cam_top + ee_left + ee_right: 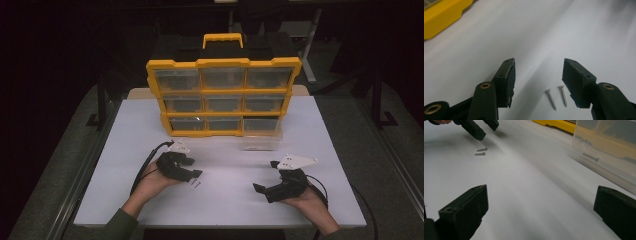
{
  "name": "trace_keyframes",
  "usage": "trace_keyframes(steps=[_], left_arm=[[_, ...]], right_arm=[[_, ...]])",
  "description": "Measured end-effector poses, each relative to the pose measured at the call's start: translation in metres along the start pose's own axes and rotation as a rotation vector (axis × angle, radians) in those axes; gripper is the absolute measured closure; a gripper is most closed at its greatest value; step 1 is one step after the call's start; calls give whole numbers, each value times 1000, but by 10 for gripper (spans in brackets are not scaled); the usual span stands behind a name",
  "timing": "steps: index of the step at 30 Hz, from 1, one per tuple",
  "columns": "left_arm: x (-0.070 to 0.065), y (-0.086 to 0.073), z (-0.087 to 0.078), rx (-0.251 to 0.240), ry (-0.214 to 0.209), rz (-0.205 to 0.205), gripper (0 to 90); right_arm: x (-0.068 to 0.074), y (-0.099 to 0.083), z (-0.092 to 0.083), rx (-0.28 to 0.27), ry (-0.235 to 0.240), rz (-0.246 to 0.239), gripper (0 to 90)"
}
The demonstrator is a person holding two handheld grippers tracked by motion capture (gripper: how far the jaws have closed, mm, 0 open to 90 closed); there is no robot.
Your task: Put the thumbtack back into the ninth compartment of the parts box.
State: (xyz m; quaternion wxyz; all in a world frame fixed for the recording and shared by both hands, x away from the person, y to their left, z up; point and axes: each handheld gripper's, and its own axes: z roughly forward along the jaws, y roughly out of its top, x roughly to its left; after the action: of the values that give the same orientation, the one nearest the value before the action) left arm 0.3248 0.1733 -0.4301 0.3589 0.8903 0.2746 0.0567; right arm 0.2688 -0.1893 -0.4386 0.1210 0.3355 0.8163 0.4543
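Counts, quick:

- Screws loose on the counter (225, 200): 2, side by side, seen in high view (195, 184) & betw. the left gripper's fingers (506, 80) in left gripper view.
- Screws in the clear pulled-out drawer (261, 141): 1 visible, right gripper view (591, 157). So 3 screws total seen.
- Organizer box (223, 62): 1, yellow frame, 1 handle on top.
- Drawer slots in it: 9, i.e. 3 rows x 3 cols; bottom-right slot's drawer sits out on the counter just in front.
- Grippers: 2, left gripper (192, 167) & right gripper (265, 176), 2 fingers each, 1 cable each.
- Hands: 2.
- Counter: 1.
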Motion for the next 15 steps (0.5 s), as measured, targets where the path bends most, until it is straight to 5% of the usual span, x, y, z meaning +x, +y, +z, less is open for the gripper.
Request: trace_keyframes(steps=[15], left_arm=[[-3,-16,3,8,-1,-19,606]], right_arm=[[0,0,0,1,-3,-2,0]])
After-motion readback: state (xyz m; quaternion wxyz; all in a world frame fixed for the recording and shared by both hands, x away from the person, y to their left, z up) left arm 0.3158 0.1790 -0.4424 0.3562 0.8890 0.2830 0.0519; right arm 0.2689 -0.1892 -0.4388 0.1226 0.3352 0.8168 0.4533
